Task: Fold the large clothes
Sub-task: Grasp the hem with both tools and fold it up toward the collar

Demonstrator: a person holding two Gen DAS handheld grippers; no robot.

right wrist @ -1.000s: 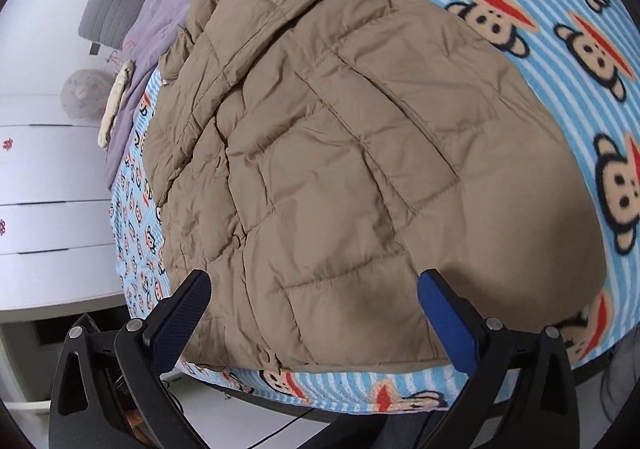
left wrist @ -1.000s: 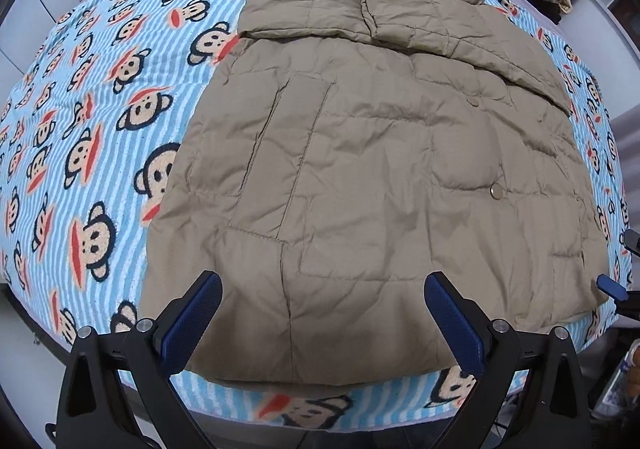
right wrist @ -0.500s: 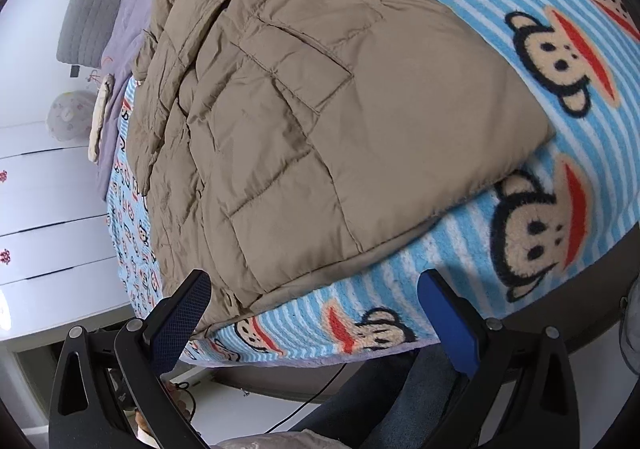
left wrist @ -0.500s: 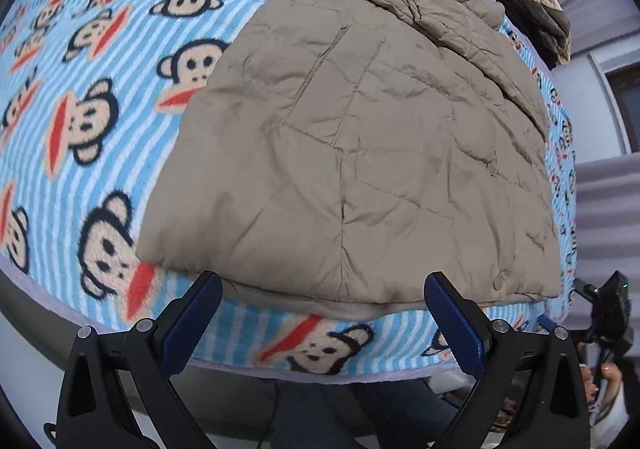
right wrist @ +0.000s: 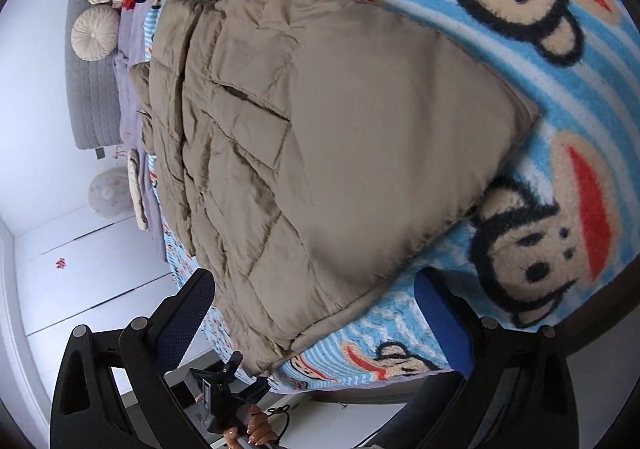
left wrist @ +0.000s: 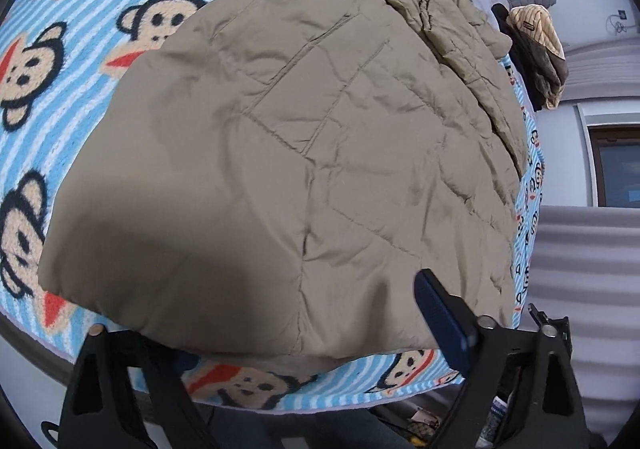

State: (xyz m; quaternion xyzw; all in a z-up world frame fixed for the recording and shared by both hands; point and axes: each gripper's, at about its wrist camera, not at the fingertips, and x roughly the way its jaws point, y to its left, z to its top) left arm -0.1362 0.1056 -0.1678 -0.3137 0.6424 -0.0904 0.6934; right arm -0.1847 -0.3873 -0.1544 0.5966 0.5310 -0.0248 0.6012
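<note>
Monkey-print blanket (left wrist: 48, 1), tan jacket (left wrist: 304, 153), fingers (left wrist: 436, 313) closing around hem

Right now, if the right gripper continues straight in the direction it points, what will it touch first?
Most likely the near hem of the tan padded jacket, which lies between the open fingers of the right gripper and just ahead. The monkey-print blanket is underneath. Exact depth is unclear.
</note>
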